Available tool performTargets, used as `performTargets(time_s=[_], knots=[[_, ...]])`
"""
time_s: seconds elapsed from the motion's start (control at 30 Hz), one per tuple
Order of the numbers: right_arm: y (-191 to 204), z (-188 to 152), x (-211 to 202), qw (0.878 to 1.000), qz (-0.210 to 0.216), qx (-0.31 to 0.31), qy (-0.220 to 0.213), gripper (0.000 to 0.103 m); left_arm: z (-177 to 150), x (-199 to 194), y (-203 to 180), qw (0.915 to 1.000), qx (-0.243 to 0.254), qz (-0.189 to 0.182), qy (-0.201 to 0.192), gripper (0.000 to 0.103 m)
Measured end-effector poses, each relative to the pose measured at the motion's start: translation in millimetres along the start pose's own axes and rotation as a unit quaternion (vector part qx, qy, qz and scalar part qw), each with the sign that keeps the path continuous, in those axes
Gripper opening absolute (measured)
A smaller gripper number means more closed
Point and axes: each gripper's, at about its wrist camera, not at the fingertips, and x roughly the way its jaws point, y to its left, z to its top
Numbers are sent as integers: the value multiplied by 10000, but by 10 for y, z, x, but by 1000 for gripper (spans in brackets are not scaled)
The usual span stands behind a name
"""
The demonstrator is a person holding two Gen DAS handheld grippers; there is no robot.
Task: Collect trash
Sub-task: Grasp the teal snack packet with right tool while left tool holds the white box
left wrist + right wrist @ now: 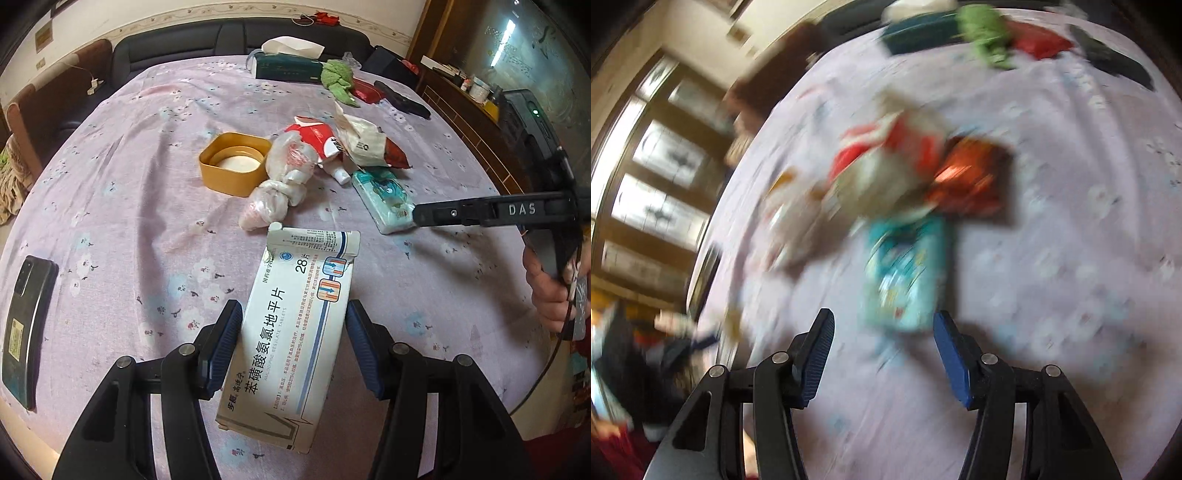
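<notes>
My left gripper [293,328] is shut on a white medicine box [291,332] and holds it over the purple flowered tablecloth [129,184]. Beyond it lies a trash pile: a knotted clear plastic bag [280,181], a red and white torn carton [317,136], a crumpled paper wrapper [362,140] and a teal tissue pack [384,199]. My right gripper [882,343] is open and empty, just short of the teal tissue pack [905,273]; its view is blurred. In the left wrist view its finger [480,212] reaches the pack.
A yellow lid [234,162] sits left of the pile. A black phone [27,328] lies at the table's left edge. A tissue box [288,62], a green cloth [338,81], a red packet [365,90] and a black remote [402,99] lie at the far side.
</notes>
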Motion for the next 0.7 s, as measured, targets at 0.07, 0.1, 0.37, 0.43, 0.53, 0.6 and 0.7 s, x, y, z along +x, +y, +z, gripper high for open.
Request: performTargets(time_s=[0.07,0.1,0.37,0.43,0.53,0.6,0.7], knots=[[65,9,-30,9982,-557,-149,-140,70,12,10,9,10000,-23,13,-10,57],[81,37,-27,9963,-802,-226,-214,75,22,10,12,10000,-36,44,-33,57],[163,265,235,9945,-1028,-64,-194,78,11,-19,-32,9997,-30,209,-116,57],[201,275,330,9933,-1151,-20,-110,77,4,-24,-45,9997,-19,209,-123,57],[243,211,399,9897,-1428,-53,-24,55,1,-33,-81,9997,26,207,-154,57],[242,165,361,9891,-1469,-70,-51,43,-5,-34,-119,9996,74,207,-171,57],[196,56,238,9885,-1506,26,-107,31,4,-30,-189,9996,133,147,-182,57]])
